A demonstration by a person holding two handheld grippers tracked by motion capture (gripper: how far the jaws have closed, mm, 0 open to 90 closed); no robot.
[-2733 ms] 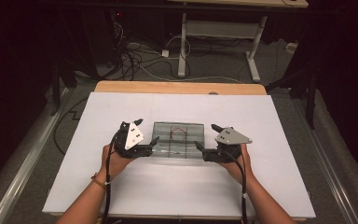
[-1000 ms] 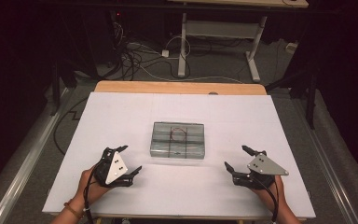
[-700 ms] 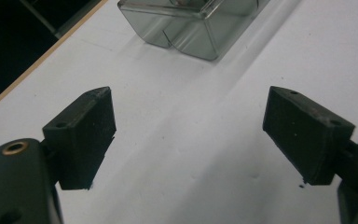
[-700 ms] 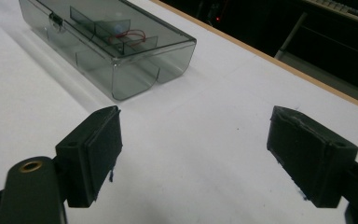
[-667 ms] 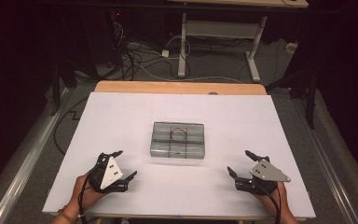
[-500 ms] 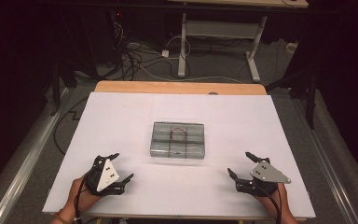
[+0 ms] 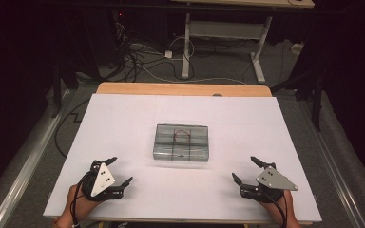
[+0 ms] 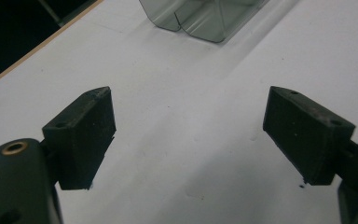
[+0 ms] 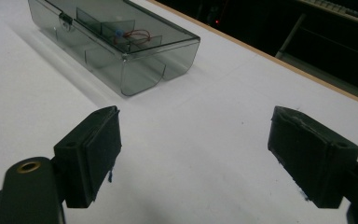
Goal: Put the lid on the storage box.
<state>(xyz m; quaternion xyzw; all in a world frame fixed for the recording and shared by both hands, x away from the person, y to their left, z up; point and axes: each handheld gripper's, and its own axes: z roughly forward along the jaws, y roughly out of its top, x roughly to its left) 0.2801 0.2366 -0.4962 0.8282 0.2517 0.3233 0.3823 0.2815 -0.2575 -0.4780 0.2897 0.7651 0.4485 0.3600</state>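
Both pairs of jaws stand wide apart with nothing between them, their black rubbery pads blocky and matte above bare white surface. The tabletop (image 7: pixel 123 123) is the largest thing here, a broad white sheet, smooth and flat, with a strip of pale wood showing along its far edge. At its middle lies the clear box (image 7: pixel 181 141), a shallow rectangular case of smoky transparent plastic with rounded corners and a shut lid; its long axis runs left to right across the tabletop, one long side facing the person, and thin inner walls split it into compartments. The left gripper (image 7: pixel 113 172) sits near the front left corner of the tabletop and the right gripper (image 7: pixel 248 169) near the front right, each well apart from the box and each carrying a grey three-cornered plate. Smallest is the loop of red wire (image 9: pixel 135 34) inside the box, curled in a compartment on the far side of the middle, with a small blue bit at one end.
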